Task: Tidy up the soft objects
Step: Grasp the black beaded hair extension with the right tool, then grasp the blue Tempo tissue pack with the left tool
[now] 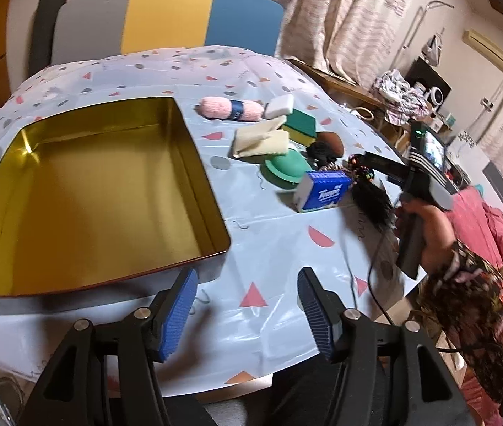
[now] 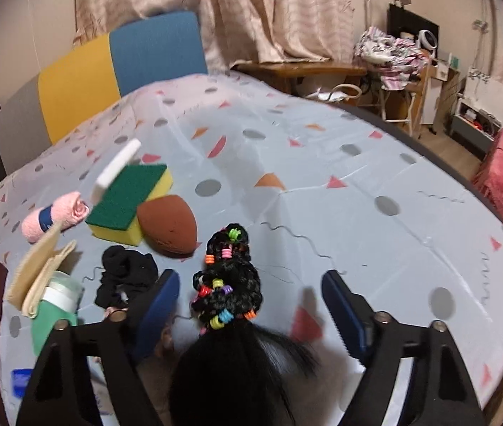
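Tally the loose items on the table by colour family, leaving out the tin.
Pink: 1, yarn skein
White: 1, sponge block
Green: 2, scouring sponge, silicone cup
Beige: 1, folded cloth
Brown: 1, makeup sponge
Black: 2, scrunchie, beaded hairpiece
Blue: 1, tissue pack
Total: 9

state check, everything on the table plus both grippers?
Tin: open, nothing inside.
Yarn: lying flat, outside tin.
Green sponge: flat, green side up.
White sponge: tilted, leaning on green sponge.
Cloth: folded.
Tissue pack: tilted.
Hairpiece: on table between right fingers, not pinched.
Left gripper: open, holding nothing.
Right gripper: open.
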### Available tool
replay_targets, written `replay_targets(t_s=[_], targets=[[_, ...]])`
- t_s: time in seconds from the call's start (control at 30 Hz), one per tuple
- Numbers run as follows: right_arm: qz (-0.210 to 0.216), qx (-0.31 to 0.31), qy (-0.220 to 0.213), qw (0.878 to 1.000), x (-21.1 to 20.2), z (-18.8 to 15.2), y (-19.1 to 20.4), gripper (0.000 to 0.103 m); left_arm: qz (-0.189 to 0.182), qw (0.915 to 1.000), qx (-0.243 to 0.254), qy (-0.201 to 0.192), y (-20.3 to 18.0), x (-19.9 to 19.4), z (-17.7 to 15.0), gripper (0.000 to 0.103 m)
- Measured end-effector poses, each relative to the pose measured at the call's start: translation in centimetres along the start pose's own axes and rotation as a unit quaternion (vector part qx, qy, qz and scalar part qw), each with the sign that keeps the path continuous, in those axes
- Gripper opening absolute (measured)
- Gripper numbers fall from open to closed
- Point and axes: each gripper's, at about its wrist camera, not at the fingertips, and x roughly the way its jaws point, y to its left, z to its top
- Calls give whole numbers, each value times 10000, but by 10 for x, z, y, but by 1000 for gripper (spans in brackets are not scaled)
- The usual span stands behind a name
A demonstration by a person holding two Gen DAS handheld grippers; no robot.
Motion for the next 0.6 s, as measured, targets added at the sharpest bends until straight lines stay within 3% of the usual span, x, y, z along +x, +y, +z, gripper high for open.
replay_targets(t_s=[0.13, 0.33, 0.6], targets=[[136, -54, 152, 9998, 20, -3, 1, 74, -8, 9999, 111, 99, -9, 6, 3, 63], [333, 69, 282, 9990, 26, -8, -6, 44, -57, 9996, 253, 76, -23, 15, 19, 63], [323, 335, -230, 9987, 2, -22, -15, 39, -199, 9955, 920, 121, -65, 48, 52, 70]])
